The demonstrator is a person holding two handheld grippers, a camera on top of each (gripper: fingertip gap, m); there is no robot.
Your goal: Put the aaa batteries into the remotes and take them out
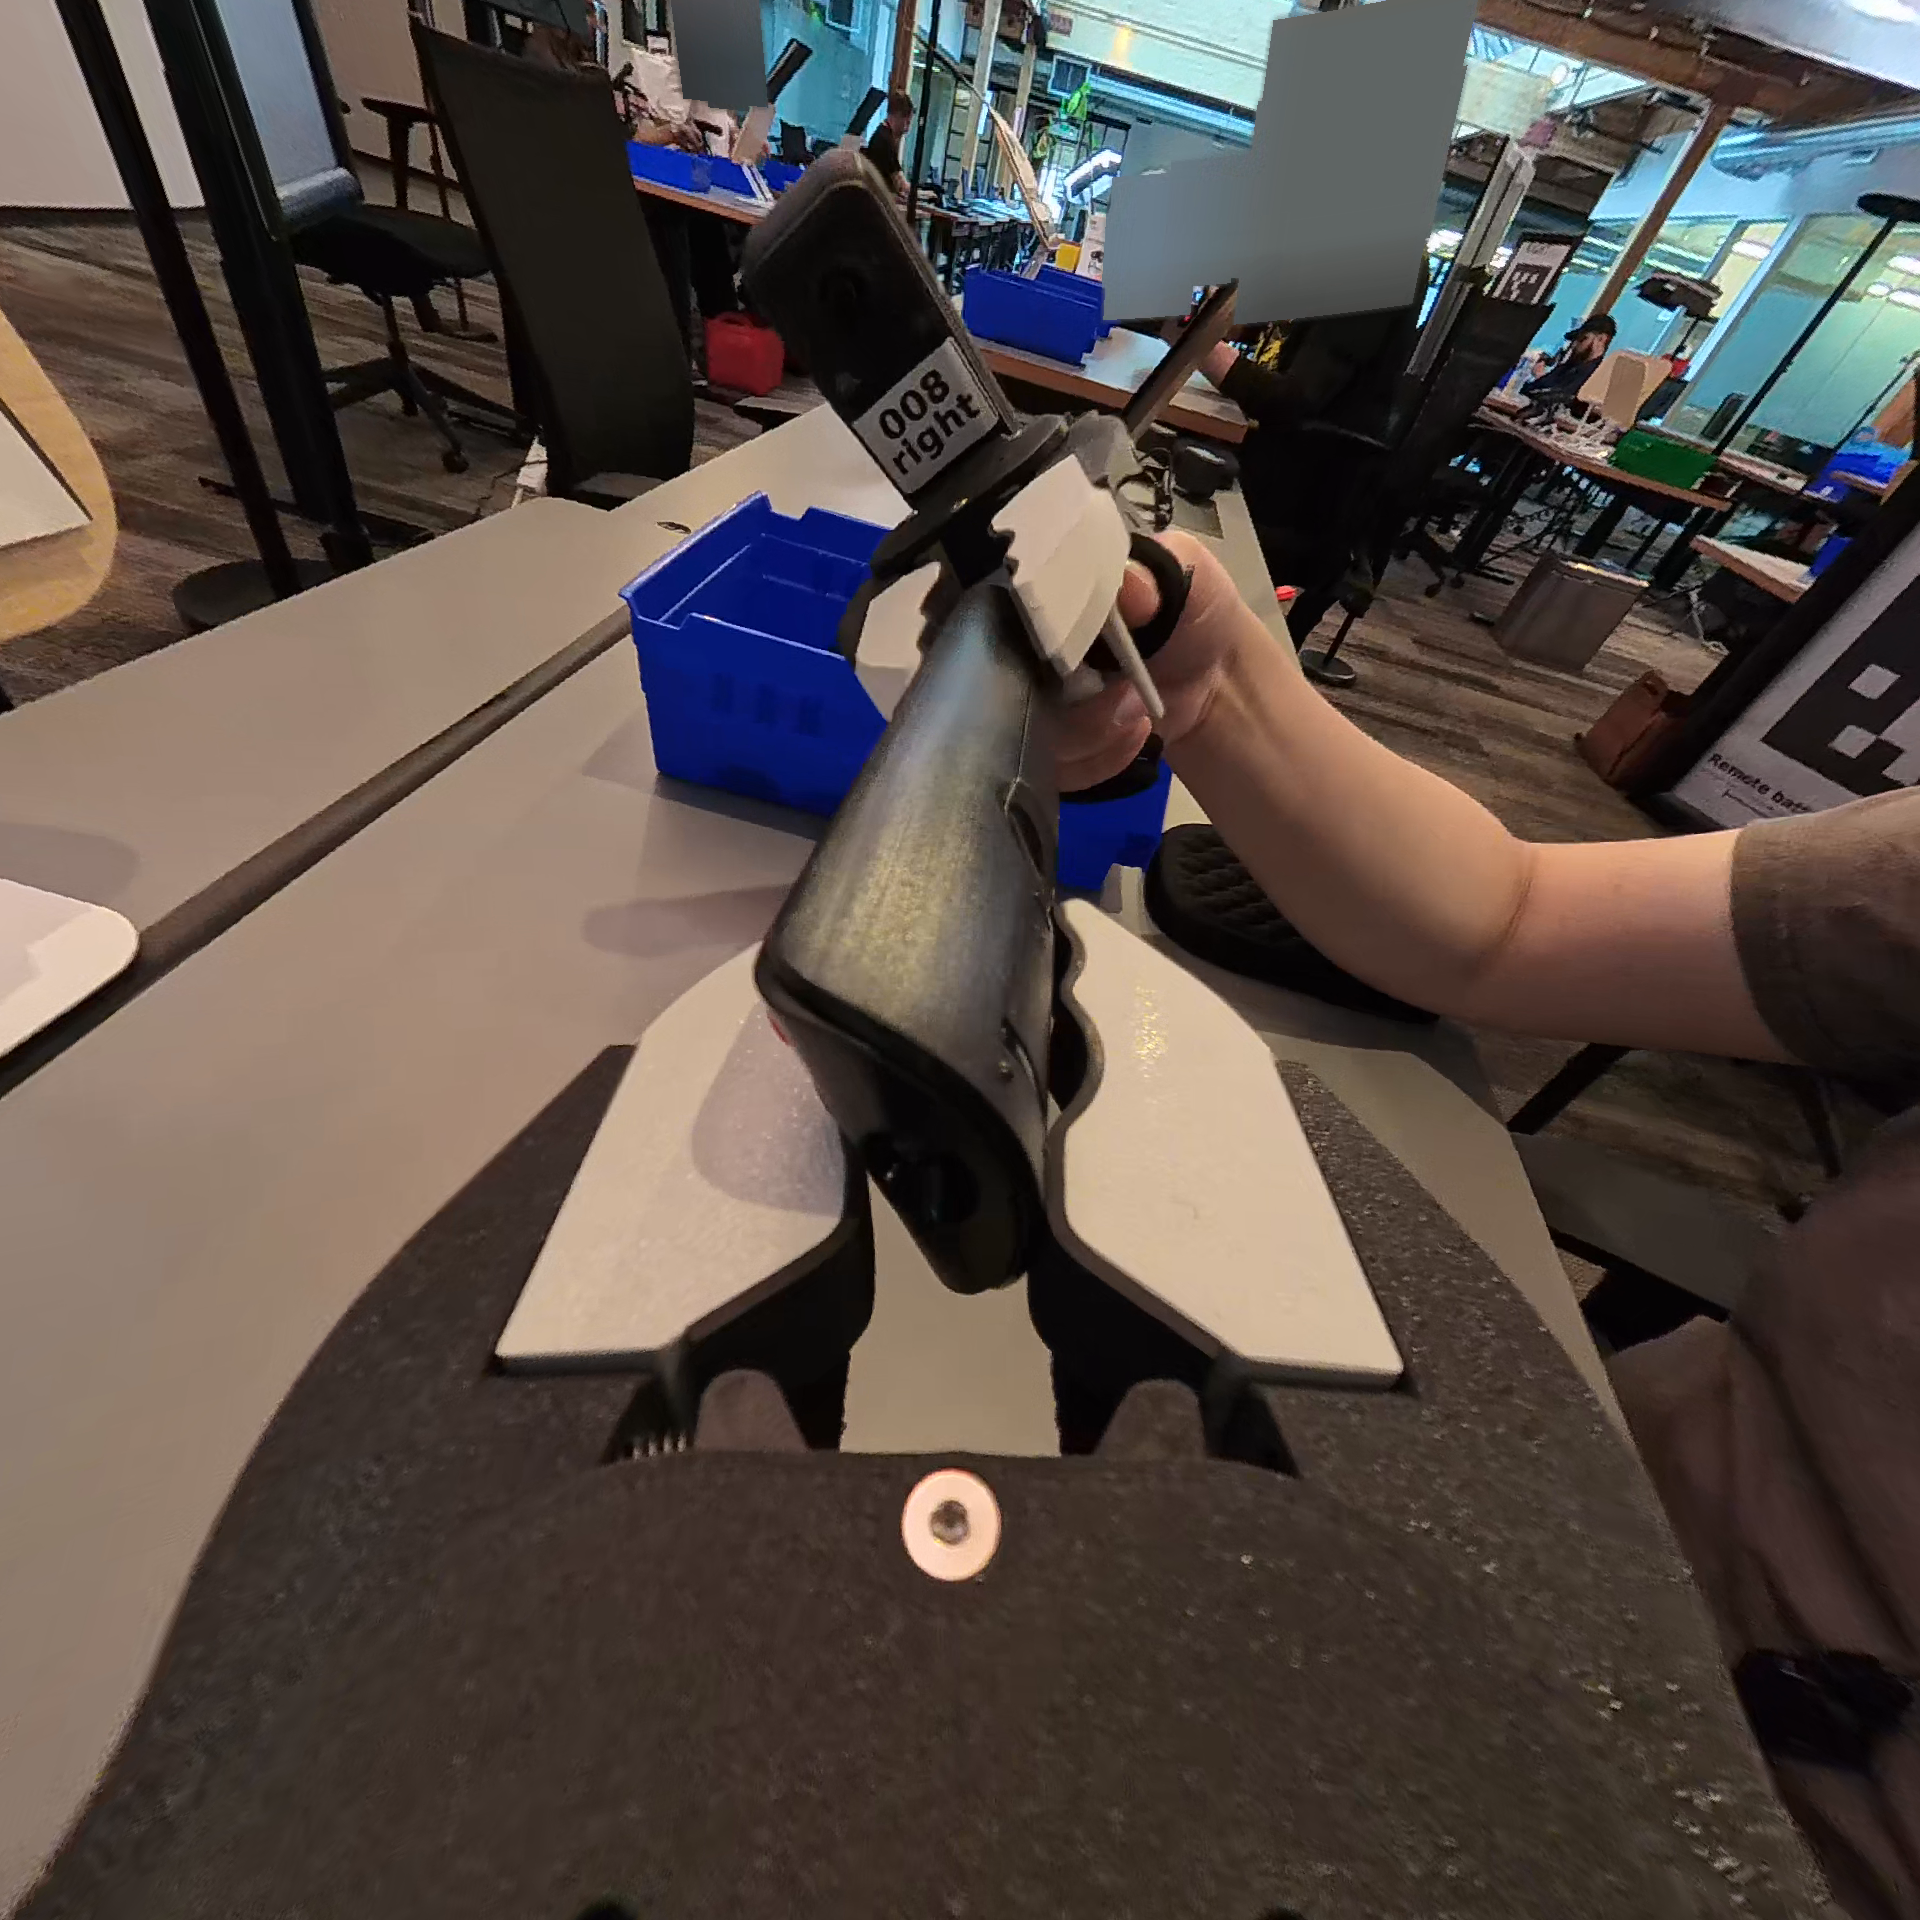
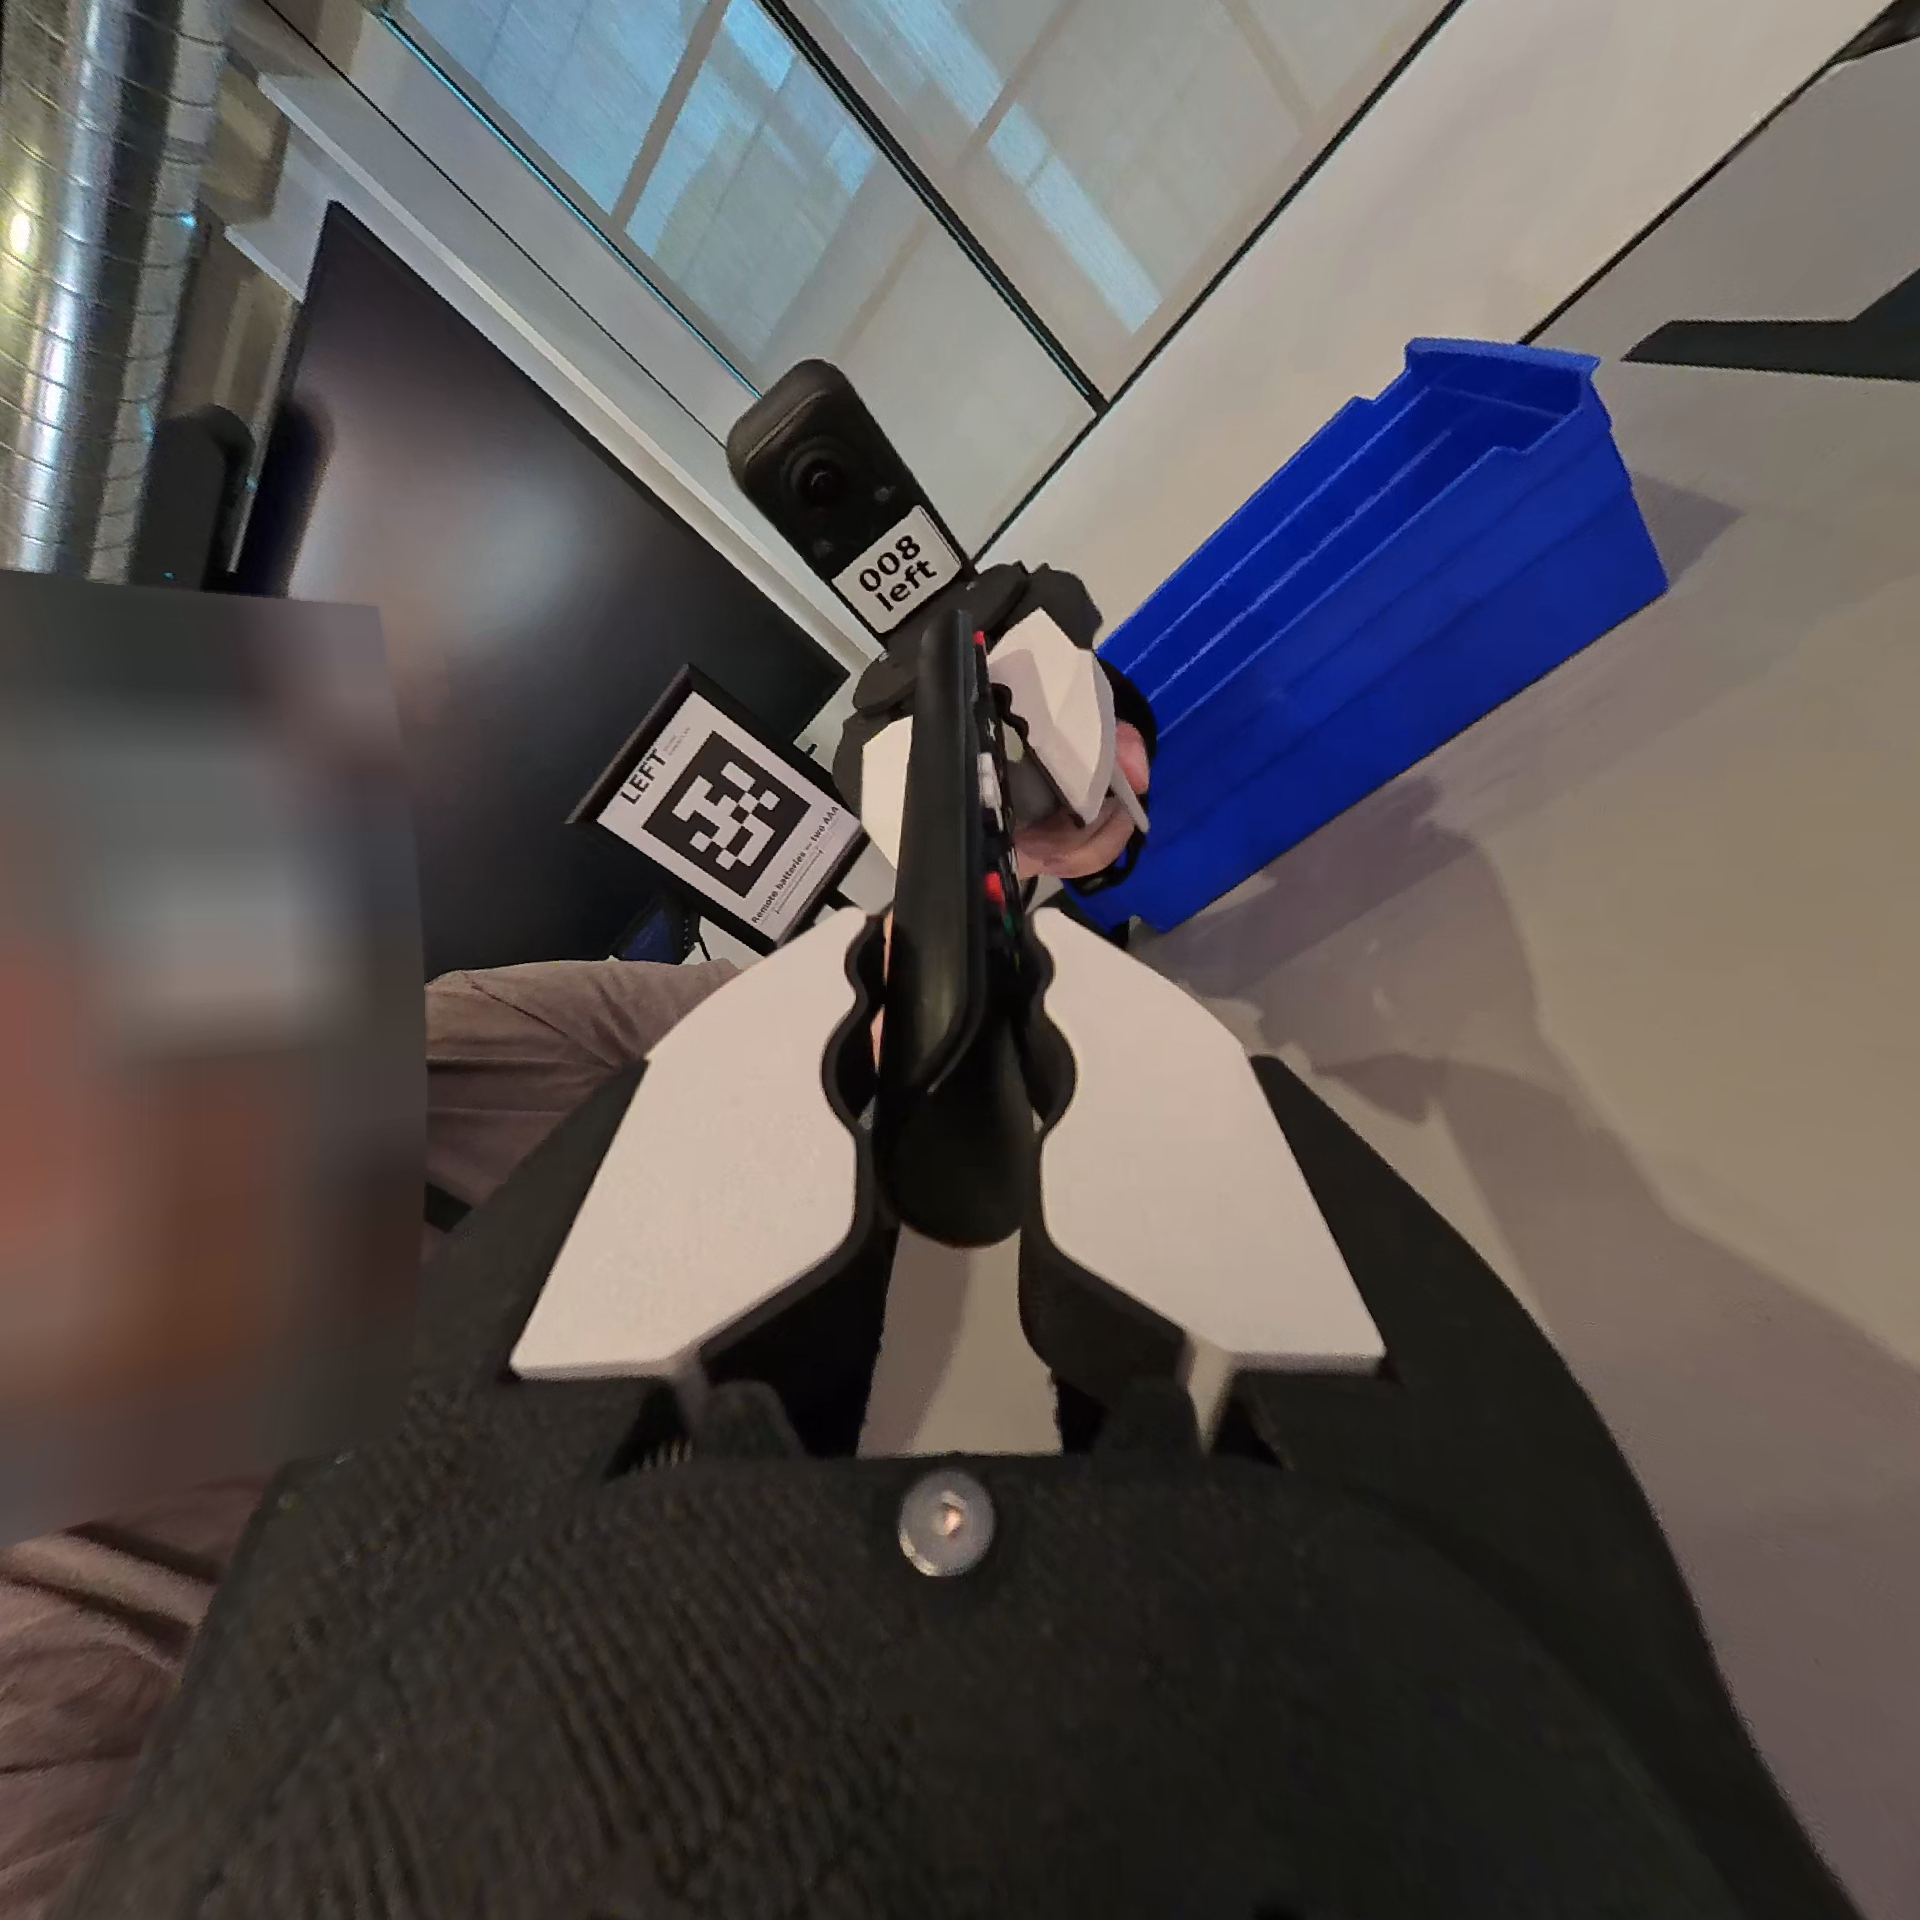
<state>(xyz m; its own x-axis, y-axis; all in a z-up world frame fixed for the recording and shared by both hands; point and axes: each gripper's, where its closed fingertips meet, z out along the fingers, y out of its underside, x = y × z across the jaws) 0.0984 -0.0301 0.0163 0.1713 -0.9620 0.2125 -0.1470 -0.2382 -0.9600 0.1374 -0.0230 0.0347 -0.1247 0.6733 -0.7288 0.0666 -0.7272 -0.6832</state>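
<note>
Left wrist view: the left gripper (image 1: 951,1117) clamps one end of the remote (image 1: 914,914), whose long axis runs straight away above the table (image 1: 312,935), in front of the blue bin (image 1: 727,665).

Right wrist view: the right gripper (image 2: 948,1049) grips the opposite end, remote edge-on.

Clamped between both tongs, the long black plastic remote (image 1: 914,935) shows a worn satin sheen. The left gripper (image 1: 951,1049) has matt, finely grained grey fingers (image 1: 1174,1174). Beyond them sits a glossy blue plastic bin (image 1: 748,665) on the smooth matt grey table (image 1: 343,1039).
</note>
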